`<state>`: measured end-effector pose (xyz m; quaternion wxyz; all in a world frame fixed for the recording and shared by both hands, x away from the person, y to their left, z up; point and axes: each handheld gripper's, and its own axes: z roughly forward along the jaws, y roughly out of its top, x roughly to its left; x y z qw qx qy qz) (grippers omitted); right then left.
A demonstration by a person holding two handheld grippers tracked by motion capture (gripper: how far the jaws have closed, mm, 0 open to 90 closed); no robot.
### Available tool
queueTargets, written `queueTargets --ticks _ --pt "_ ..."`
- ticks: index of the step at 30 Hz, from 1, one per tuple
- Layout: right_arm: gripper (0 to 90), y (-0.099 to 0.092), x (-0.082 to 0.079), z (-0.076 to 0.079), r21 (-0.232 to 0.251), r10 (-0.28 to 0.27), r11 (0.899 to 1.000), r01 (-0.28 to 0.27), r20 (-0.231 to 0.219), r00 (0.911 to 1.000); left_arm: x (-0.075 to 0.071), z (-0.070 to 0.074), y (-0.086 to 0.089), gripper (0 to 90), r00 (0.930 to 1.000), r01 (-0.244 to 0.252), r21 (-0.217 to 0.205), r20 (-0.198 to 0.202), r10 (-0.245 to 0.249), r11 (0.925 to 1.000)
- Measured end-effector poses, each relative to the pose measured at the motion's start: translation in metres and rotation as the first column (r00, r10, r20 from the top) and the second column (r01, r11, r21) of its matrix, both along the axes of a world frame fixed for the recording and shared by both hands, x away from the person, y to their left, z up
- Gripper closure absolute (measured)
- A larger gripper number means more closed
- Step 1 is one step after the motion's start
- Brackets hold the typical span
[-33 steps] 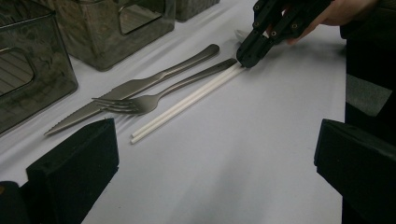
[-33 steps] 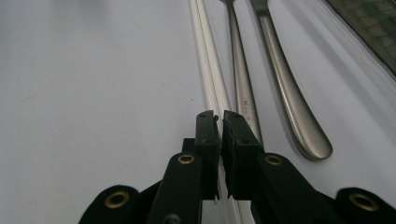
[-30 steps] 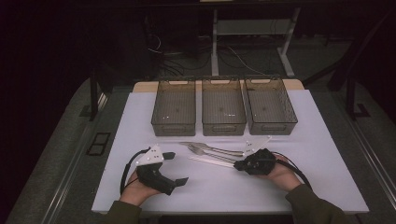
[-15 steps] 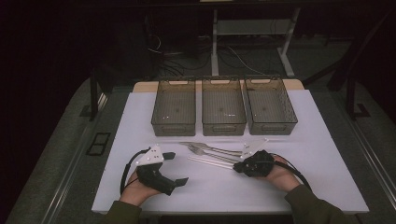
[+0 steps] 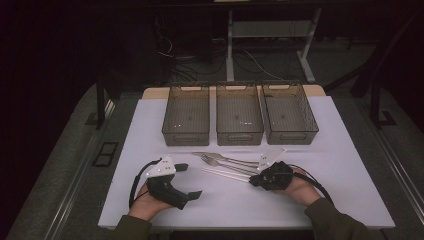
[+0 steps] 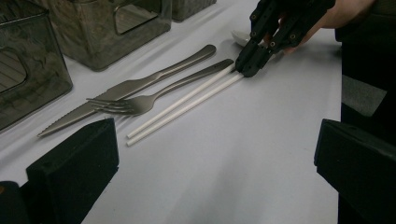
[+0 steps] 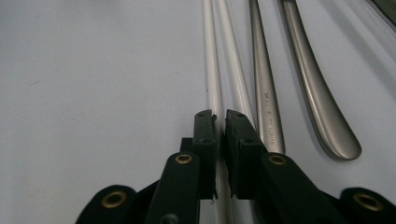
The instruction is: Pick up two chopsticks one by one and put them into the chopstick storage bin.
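Two white chopsticks [image 5: 225, 173] [image 6: 182, 105] lie side by side on the white table, with a steel fork [image 5: 220, 161] [image 6: 154, 95] and a knife [image 5: 210, 155] [image 6: 135, 86] just behind them. My right gripper [image 5: 252, 180] [image 7: 220, 116] sits low at the chopsticks' right ends. Its jaws are pressed together with one chopstick [image 7: 210, 70] running between them, and the other chopstick [image 7: 231, 70] passes under the right jaw. From the left gripper view, the right gripper [image 6: 247, 70] tip touches those ends. My left gripper [image 5: 190, 180] [image 6: 215, 177] rests on the table to the left, jaws wide apart, nothing between them.
Three dark see-through bins [image 5: 186, 112] [image 5: 239, 112] [image 5: 290, 112] stand in a row behind the cutlery. The fork handle [image 7: 266, 93] and knife handle [image 7: 317, 102] lie close to the right of the chopsticks. White tabletop [image 5: 350, 165] extends to the right edge.
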<state>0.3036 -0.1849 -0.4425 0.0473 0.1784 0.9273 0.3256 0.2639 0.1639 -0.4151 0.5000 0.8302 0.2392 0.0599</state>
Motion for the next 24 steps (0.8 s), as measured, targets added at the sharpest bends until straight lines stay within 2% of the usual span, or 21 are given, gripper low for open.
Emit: queueTargets --ticks 5,7,11,14,16,19,22,24 --pt "84.0 -0.001 0.000 0.000 -0.012 0.018 1.000 -0.017 0.029 0.9994 0.000 0.000 0.000 0.0 1.0000 0.003 0.000 0.003 -0.003 1.0000" --pt "84.1 0.000 -0.002 0.000 -0.002 0.012 1.000 -0.012 0.020 0.9997 0.000 0.000 0.000 0.0 1.0000 0.004 0.000 0.005 -0.004 1.0000" --pt "84.1 -0.002 0.000 0.000 -0.007 0.030 1.000 -0.030 0.036 0.9989 -0.001 0.000 0.000 0.0 1.0000 0.006 0.002 0.007 -0.006 1.0000" --pt "84.1 -0.003 -0.001 0.001 0.010 0.039 0.999 -0.039 0.009 0.9992 -0.001 0.000 0.000 0.0 1.0000 0.004 -0.002 0.006 -0.004 1.0000" --pt "84.1 -0.005 0.000 0.003 0.011 0.053 0.999 -0.053 0.014 0.9985 -0.001 -0.001 0.000 0.0 1.0000 0.005 0.000 0.007 -0.005 1.0000" --pt "84.1 -0.005 -0.002 0.006 0.033 0.040 0.999 -0.039 -0.009 0.9992 0.000 -0.001 0.000 0.0 0.9999 0.001 -0.004 0.011 -0.001 1.0000" --pt "84.1 -0.008 -0.001 0.009 0.034 0.048 0.998 -0.048 0.000 0.9989 0.000 -0.001 0.001 0.0 0.9999 -0.004 -0.008 0.010 0.004 1.0000" --pt "84.1 -0.009 -0.003 0.011 0.049 0.027 0.998 -0.026 -0.016 0.9995 0.000 -0.002 0.001 0.0 0.9999 -0.006 -0.011 0.012 0.006 0.9999"
